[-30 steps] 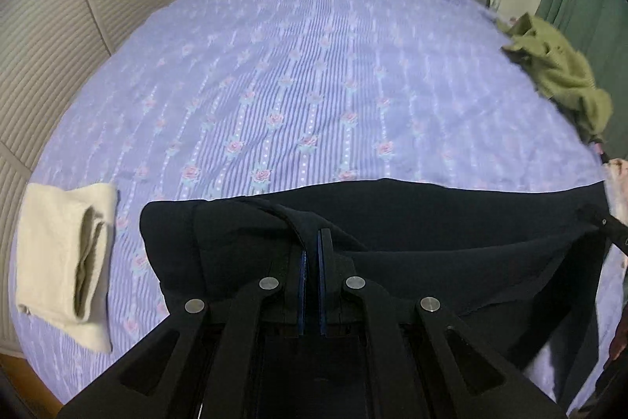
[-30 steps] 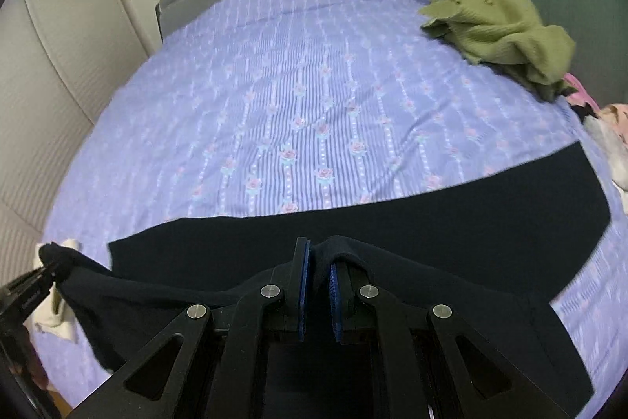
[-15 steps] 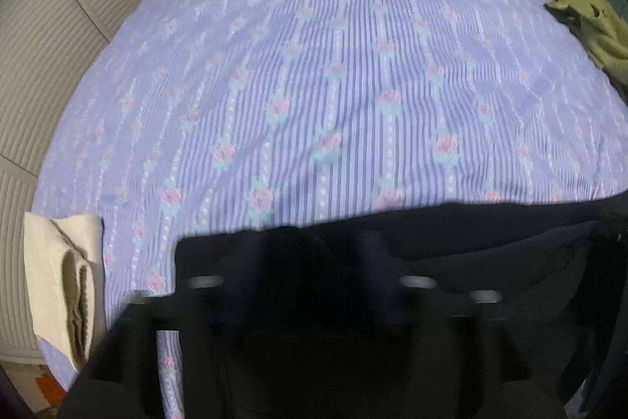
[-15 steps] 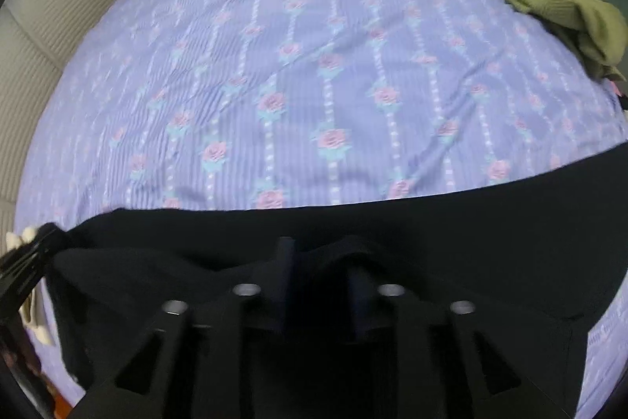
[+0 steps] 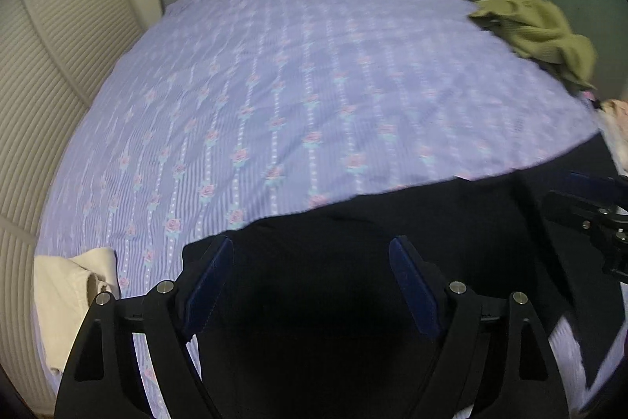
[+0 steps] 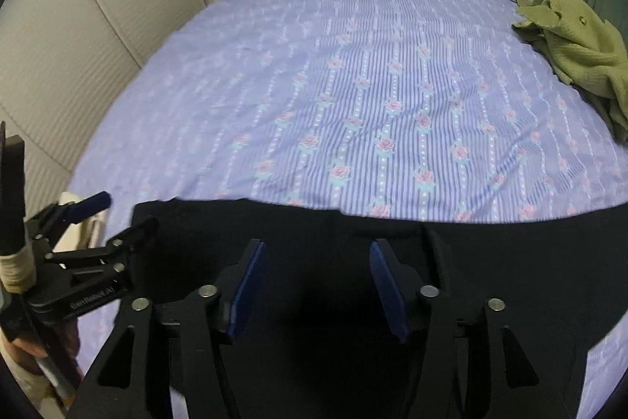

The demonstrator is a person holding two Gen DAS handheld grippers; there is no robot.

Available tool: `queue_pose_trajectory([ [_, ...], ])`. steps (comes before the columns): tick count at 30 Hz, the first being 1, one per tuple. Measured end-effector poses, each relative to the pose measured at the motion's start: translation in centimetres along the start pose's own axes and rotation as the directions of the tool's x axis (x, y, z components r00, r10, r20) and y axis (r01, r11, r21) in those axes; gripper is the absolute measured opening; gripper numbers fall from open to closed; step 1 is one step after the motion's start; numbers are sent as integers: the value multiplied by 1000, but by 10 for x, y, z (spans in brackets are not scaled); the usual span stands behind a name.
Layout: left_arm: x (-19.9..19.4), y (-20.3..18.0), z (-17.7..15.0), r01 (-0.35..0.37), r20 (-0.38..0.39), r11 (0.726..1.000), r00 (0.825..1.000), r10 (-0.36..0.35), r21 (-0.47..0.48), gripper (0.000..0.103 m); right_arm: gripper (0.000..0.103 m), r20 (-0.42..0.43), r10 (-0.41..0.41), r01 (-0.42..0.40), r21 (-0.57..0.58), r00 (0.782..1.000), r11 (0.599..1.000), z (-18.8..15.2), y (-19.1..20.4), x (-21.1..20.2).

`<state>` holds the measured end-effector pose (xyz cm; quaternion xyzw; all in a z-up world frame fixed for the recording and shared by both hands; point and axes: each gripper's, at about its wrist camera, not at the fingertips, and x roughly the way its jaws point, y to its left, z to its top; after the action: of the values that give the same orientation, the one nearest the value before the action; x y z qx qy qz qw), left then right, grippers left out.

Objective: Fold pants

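Observation:
The black pants (image 5: 353,242) lie flat across the near edge of the bed, spread left to right; they also fill the bottom of the right wrist view (image 6: 471,254). My left gripper (image 5: 310,246) is open and empty, its jaws wide apart just above the pants' left part. My right gripper (image 6: 318,250) is open and empty over the pants' middle. The right gripper shows at the right edge of the left wrist view (image 5: 588,207). The left gripper shows at the left of the right wrist view (image 6: 98,218).
The bed (image 5: 314,65) has a purple striped floral cover. A folded cream garment (image 5: 66,293) lies at the near left corner. A crumpled olive-green garment (image 6: 577,38) lies at the right side. A grey headboard and pillow are at the far end.
Both grippers were shut on the pants' edge and carried it forward over the bed. Now both have opened and let go, and the pants lie flat.

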<state>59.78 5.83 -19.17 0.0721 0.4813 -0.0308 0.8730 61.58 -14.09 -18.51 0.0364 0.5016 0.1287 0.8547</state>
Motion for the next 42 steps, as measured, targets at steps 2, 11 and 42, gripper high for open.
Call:
queue_pose_trajectory([
  [2, -23, -7, -5, 31, 19, 999, 999, -32, 27, 82, 60, 15, -27, 27, 2, 1000, 1000, -15, -2, -26],
  [11, -113, -54, -42, 162, 104, 974, 978, -180, 159, 86, 61, 57, -163, 159, 76, 985, 984, -90, -19, -131],
  [42, -100, -318, -214, 121, -268, 988, 959, -92, 93, 86, 62, -425, -136, 125, -54, 895, 991, -344, -207, -122],
])
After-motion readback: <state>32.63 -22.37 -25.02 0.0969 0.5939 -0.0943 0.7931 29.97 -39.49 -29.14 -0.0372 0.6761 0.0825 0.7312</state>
